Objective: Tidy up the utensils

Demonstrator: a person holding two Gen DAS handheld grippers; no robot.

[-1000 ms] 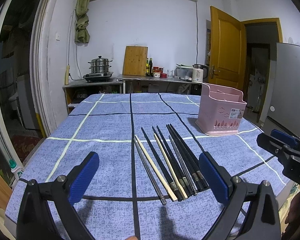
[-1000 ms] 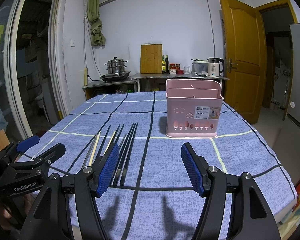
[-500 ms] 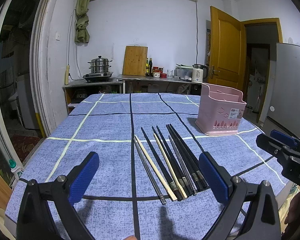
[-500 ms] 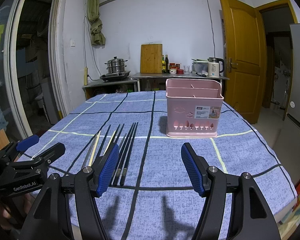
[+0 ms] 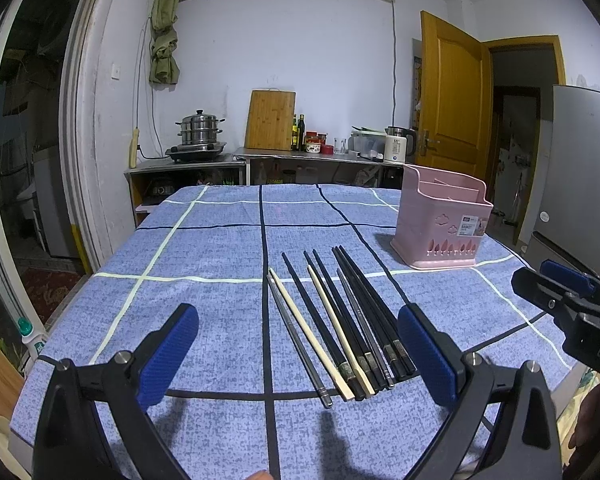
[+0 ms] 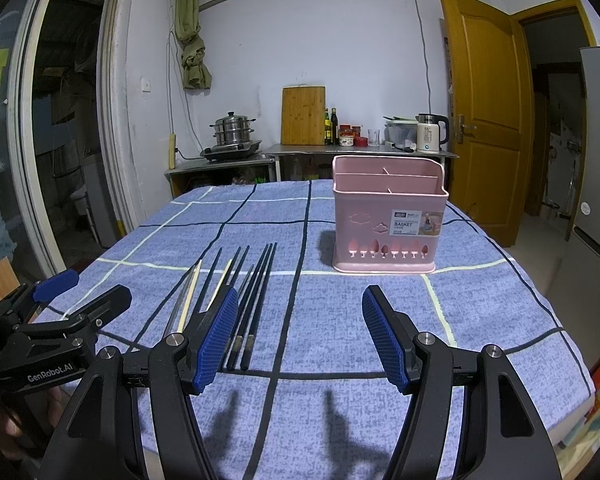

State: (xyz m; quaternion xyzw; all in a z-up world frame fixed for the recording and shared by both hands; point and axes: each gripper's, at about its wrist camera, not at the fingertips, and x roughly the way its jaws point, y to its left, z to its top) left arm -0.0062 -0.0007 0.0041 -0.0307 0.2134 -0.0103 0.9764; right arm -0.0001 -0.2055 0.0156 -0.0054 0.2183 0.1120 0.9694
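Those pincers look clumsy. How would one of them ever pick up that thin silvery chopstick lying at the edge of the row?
Probably at the near end of the silvery chopstick, coming from above. It lies flat on the tablecloth, outermost on the left, so bare cloth beside it leaves room for one finger of the open left claw.

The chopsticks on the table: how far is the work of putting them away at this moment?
Nothing looks done yet. The pink basket shows nothing standing in it, and all the chopsticks lie in a row on the blue tablecloth. Nothing is in hand: the left gripper and the right gripper are both open and hold nothing. Every chopstick is left to move.
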